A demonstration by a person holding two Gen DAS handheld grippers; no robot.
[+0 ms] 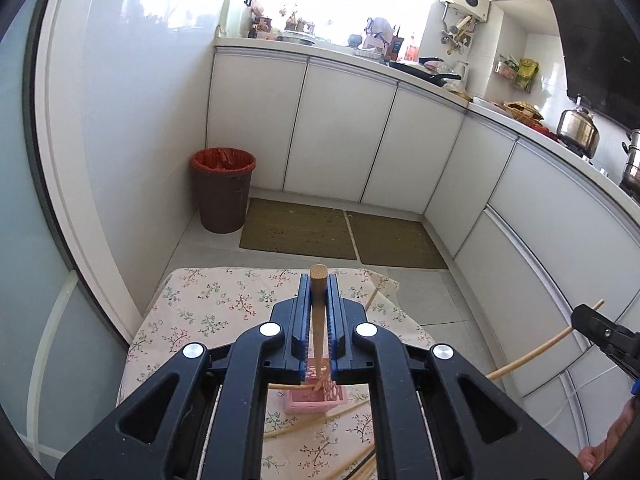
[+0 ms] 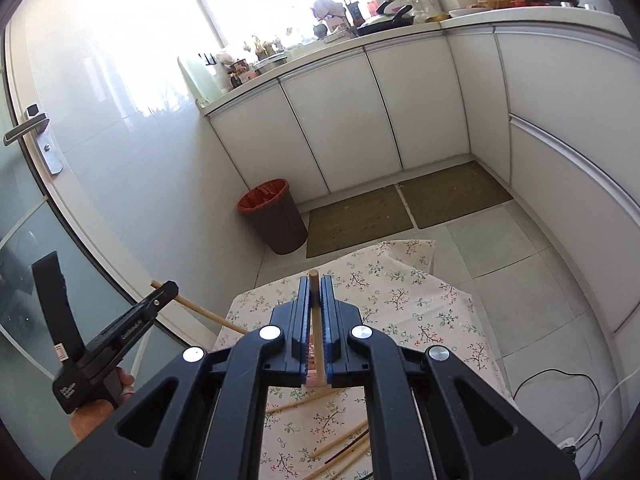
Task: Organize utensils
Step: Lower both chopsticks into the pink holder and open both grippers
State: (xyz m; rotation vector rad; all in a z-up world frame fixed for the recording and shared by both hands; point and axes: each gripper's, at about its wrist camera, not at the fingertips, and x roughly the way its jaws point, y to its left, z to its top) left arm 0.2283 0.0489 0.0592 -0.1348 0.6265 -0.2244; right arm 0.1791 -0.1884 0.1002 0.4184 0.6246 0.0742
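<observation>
My left gripper [image 1: 319, 300] is shut on a wooden chopstick [image 1: 319, 312]; its lower tip reaches into a pink utensil holder [image 1: 314, 396] standing on the floral-cloth table [image 1: 208, 308]. My right gripper [image 2: 315, 304] is shut on another wooden chopstick [image 2: 317, 336] above the same table [image 2: 404, 300]; a bit of the pink holder [image 2: 316, 380] shows below its jaws. Each gripper appears in the other's view, the right one [image 1: 600, 330] at the right edge, the left one [image 2: 160, 294] at the left. Several loose chopsticks [image 1: 320, 420] lie on the cloth, also in the right wrist view [image 2: 340, 448].
A brown bin with a red liner [image 1: 223, 190] stands on the floor by the wall. Two mats [image 1: 344, 236] lie before white cabinets [image 1: 340, 132]. The counter [image 1: 420, 68] holds pans and pots. A door handle [image 2: 30, 126] and a floor cable [image 2: 560, 384] show.
</observation>
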